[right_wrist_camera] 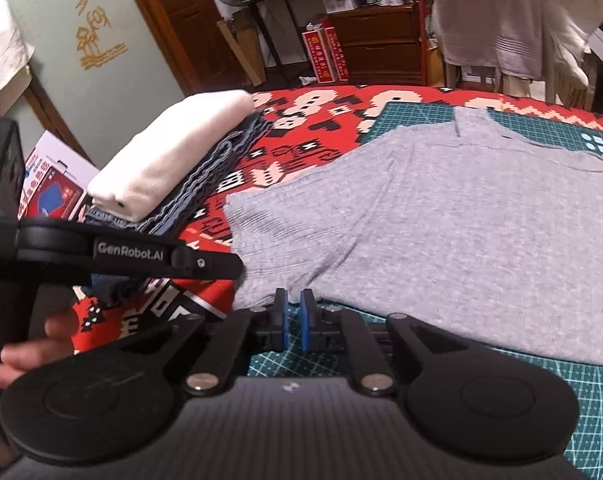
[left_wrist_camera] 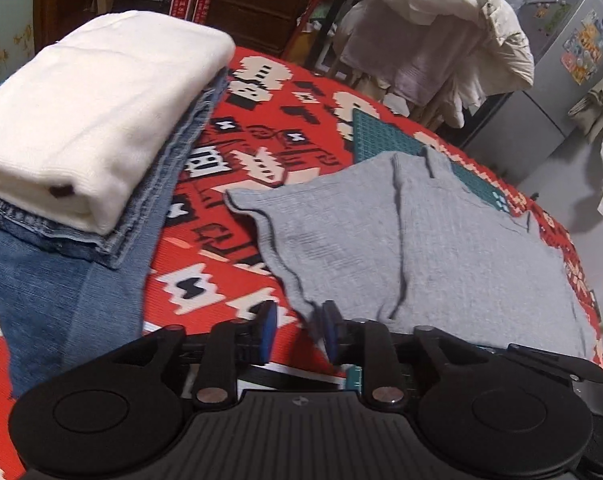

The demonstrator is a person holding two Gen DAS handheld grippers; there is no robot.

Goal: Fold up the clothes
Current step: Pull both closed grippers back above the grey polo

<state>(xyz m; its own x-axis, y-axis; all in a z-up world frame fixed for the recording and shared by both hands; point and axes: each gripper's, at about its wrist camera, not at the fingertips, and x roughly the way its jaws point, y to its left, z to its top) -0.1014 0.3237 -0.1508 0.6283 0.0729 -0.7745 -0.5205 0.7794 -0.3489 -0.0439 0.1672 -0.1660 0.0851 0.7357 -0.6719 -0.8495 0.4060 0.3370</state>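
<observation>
Grey T-shirt (right_wrist_camera: pixel 441 232) spread flat. Left gripper (left_wrist_camera: pixel 299 330) parted at its hem; right gripper (right_wrist_camera: pixel 294 320) nearly closed, empty. Best pinched evenly before folding.

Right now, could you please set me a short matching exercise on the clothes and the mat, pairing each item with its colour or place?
Items:
1. white garment
2. jeans
3. grey shirt
4. cutting mat

Descriptions:
A. spread flat, partly covering the mat
B. green with a grid
C. folded, top of the pile
D. blue, under the white piece

Pairs: 1-C, 2-D, 3-A, 4-B
</observation>
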